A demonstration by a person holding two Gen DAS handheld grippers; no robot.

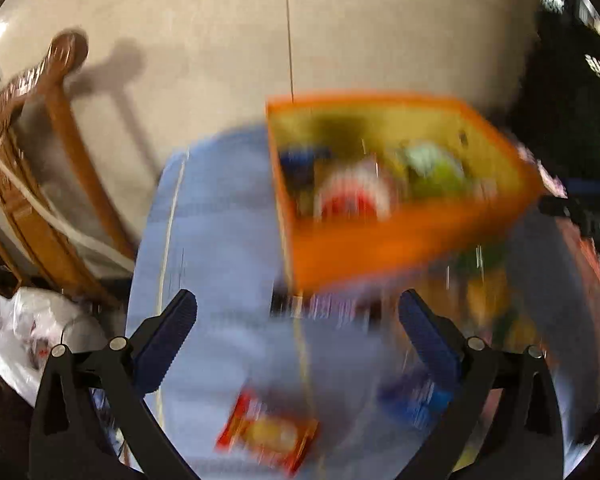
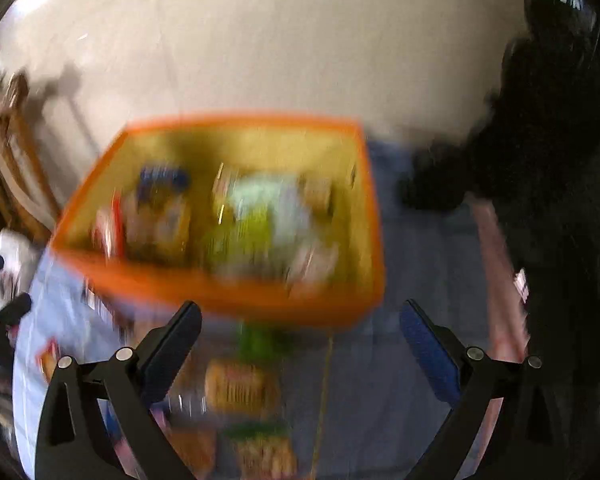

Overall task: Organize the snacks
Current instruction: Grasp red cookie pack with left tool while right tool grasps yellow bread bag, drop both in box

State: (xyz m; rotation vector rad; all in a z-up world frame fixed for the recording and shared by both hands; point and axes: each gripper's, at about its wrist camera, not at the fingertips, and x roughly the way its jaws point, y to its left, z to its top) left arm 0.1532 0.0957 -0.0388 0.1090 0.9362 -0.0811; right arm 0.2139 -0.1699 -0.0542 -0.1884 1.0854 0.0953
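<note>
Both pictures are blurry. The left claw (image 1: 298, 320) and the right claw (image 2: 300, 322) both have their jaws wide apart, with nothing held between them. The orange bin (image 2: 236, 300) sits on a blue cloth (image 1: 220, 220) with snack packs inside it, and more packs lie on the cloth near the claws, like a red pack (image 1: 266, 434) and a yellow pack (image 2: 240, 386).

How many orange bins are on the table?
1. The orange plastic bin with yellow inside sits on the blue-covered table, already holding snacks; blur may hide more.
</note>
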